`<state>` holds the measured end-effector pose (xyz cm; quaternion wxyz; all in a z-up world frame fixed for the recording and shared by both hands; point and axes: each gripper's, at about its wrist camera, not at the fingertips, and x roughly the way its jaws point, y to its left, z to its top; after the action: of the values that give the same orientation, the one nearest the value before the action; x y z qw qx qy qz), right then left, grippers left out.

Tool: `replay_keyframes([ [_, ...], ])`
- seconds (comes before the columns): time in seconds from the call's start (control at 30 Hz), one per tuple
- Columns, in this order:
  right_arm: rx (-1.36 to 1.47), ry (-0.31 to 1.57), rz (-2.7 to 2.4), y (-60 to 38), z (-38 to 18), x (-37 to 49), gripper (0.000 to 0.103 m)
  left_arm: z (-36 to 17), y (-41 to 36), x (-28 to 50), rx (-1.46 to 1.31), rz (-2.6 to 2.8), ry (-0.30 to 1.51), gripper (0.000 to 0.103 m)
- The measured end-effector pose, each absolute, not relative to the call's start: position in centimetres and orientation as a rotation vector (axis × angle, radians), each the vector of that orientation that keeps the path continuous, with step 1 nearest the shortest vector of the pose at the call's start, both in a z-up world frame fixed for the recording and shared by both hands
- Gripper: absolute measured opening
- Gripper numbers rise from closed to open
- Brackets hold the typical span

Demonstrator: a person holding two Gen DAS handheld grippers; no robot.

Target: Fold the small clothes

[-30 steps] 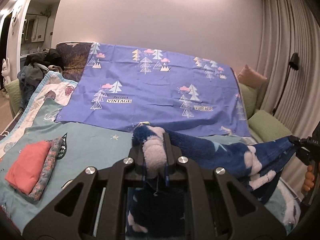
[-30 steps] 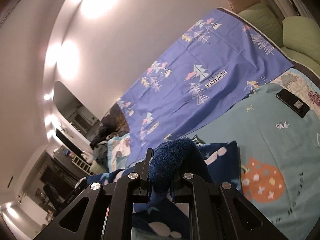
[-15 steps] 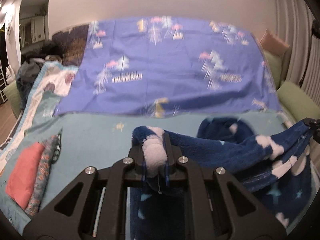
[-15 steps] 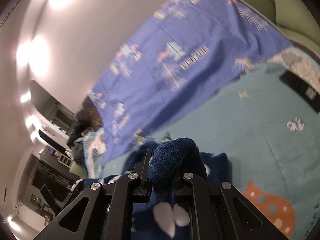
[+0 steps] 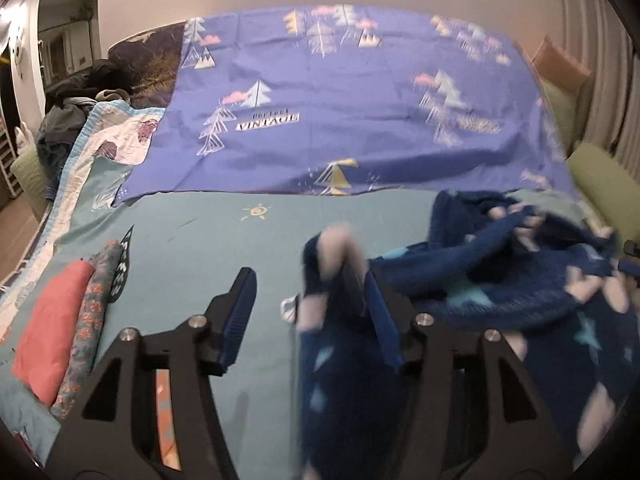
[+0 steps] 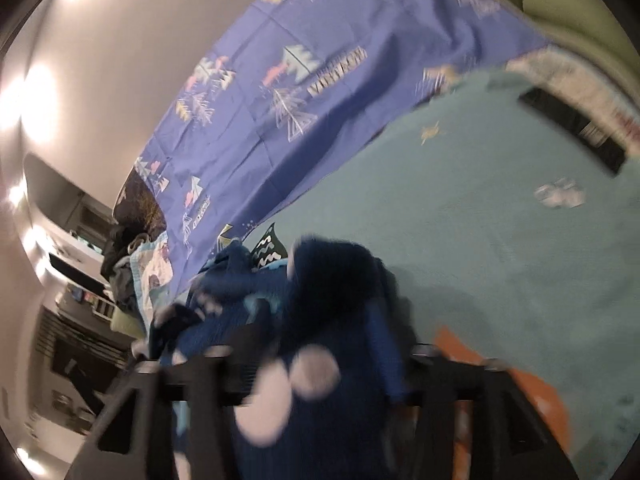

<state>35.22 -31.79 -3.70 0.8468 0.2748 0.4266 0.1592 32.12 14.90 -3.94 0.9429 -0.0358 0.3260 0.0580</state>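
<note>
Item: dark blue fleece garment [image 5: 500, 280] with pale blotches, lying rumpled on the teal bedspread [image 5: 248, 248] right of centre, one edge draped against a pad of each gripper. Step, as judged: you are letting go after laying a fold; your left gripper [image 5: 310, 308] and right gripper [image 6: 320, 344] have just been opening, jaws apart, cloth between them but unclamped, both tilted down toward the bed. Next: draw both clear without dragging the fleece, then take fresh edges; folded pieces [image 5: 60, 328] sit far left
</note>
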Motion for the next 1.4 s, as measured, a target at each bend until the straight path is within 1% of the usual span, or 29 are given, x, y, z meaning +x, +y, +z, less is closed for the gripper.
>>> replay_keyframes([
  [0.07,0.539,0.916,0.35,-32.7,-3.3,31.6,0.066,-3.7,16.0,29.0,-0.123,0.084,0.678,0.069],
  [0.23,0.515,0.999,0.362,-33.7,-5.3,23.7,0.067,-5.3,16.1,21.5,-0.148,-0.015,0.768,0.071],
  [0.27,0.528,1.019,0.377,-33.6,-6.0,22.0,0.067,-6.0,16.0,19.9,-0.175,-0.048,0.793,0.073],
  [0.37,0.574,1.053,0.431,-32.7,-7.4,19.5,0.067,-8.6,15.3,17.1,-0.29,-0.138,0.894,0.073],
  [0.47,0.649,1.074,0.497,-31.3,-8.8,19.3,0.07,-11.2,14.8,16.7,-0.4,-0.174,0.962,0.073],
  [0.53,0.713,1.08,0.53,-30.4,-9.9,20.4,0.073,-11.7,14.7,17.4,-0.45,-0.163,0.925,0.074],
  [0.6,0.759,1.057,0.51,-29.9,-10.5,21.7,0.078,-11.6,14.9,18.5,-0.495,-0.16,0.892,0.074],
  [0.7,0.827,1.003,0.458,-29.4,-10.8,23.6,0.08,-12.1,15.7,21.0,-0.638,-0.131,0.883,0.073],
  [0.73,0.836,1.006,0.44,-29.2,-10.8,24.1,0.078,-12.1,16.3,21.4,-0.688,-0.125,0.866,0.069],
  [0.77,0.827,1.019,0.423,-28.7,-10.8,24.6,0.054,-12.1,16.7,22.1,-0.74,-0.132,0.855,0.048],
  [0.8,0.812,1.044,0.42,-28.2,-10.8,25.1,0.016,-12.1,16.9,22.5,-0.781,-0.148,0.854,0.028],
  [0.83,0.819,1.049,0.411,-28.2,-10.7,25.3,0.016,-12.1,17.3,22.8,-0.83,-0.177,0.853,0.027],
  [0.87,0.835,1.032,0.413,-28.4,-10.2,25.2,0.016,-11.7,17.6,22.8,-0.862,-0.183,0.836,0.024],
  [0.9,0.83,1.009,0.425,-28.4,-9.4,24.8,0.015,-11.1,17.7,22.7,-0.852,-0.186,0.819,0.023],
  [1.0,0.792,0.967,0.452,-28.7,-6.5,23.2,0.014,-8.0,17.1,20.9,-0.766,-0.204,0.766,0.021],
  [1.17,0.693,0.981,0.499,-28.7,-3.3,17.8,0.014,-3.5,16.2,15.5,-0.624,-0.272,0.739,0.021],
  [1.27,0.658,1.014,0.513,-29.1,-3.3,12.6,0.014,-2.6,15.7,9.8,-0.512,-0.288,0.772,0.021],
  [1.4,0.666,1.075,0.475,-30.3,-5.8,6.1,0.015,-3.6,14.6,3.5,-0.416,-0.28,0.845,0.021],
])
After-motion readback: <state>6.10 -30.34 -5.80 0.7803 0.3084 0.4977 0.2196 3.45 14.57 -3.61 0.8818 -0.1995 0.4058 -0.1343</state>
